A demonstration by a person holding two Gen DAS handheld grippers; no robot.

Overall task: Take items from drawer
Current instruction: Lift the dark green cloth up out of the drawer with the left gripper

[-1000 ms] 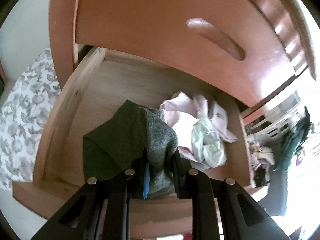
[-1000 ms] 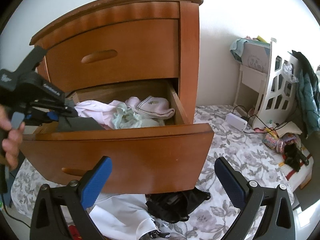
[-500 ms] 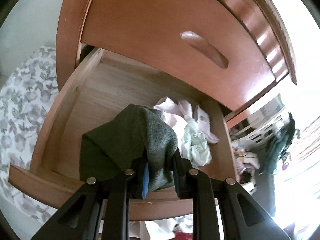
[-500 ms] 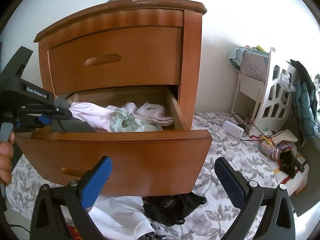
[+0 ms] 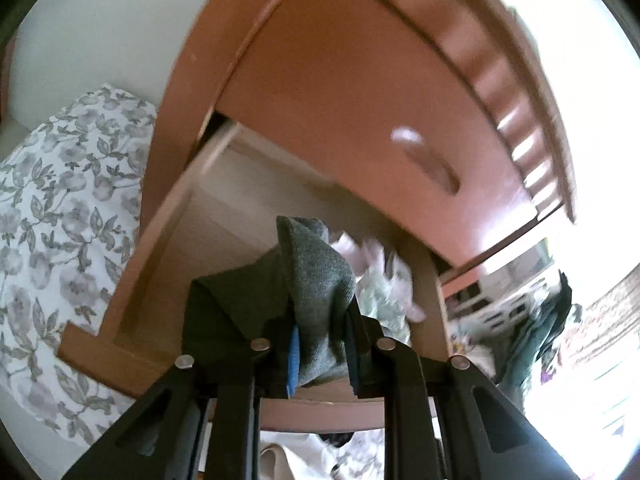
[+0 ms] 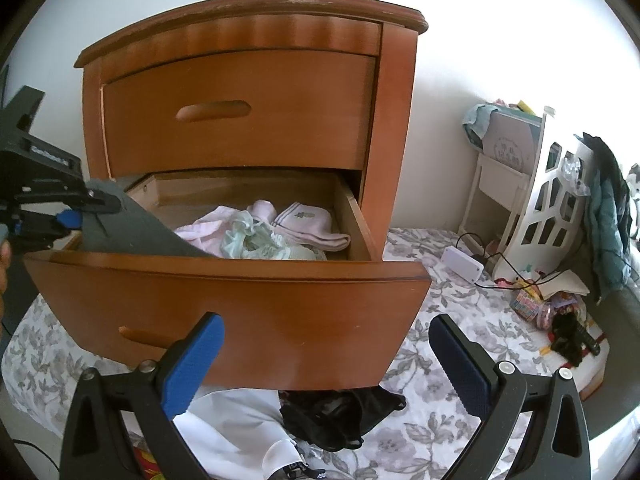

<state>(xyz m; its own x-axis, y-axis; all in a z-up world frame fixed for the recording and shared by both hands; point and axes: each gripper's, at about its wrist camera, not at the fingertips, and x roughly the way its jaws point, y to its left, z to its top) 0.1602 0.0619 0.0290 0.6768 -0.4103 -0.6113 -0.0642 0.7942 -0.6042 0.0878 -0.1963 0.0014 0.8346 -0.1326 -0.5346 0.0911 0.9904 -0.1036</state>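
Pinching a grey ribbed-knit garment (image 5: 316, 296), your left gripper (image 5: 320, 354) holds it at lower centre, above the open wooden drawer (image 6: 224, 304); your right gripper (image 6: 324, 364) gapes wide, empty, blue textured pads (image 6: 192, 364) apart.

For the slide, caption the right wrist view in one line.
Left gripper lifts a grey garment from the open lower drawer; right gripper waits open.
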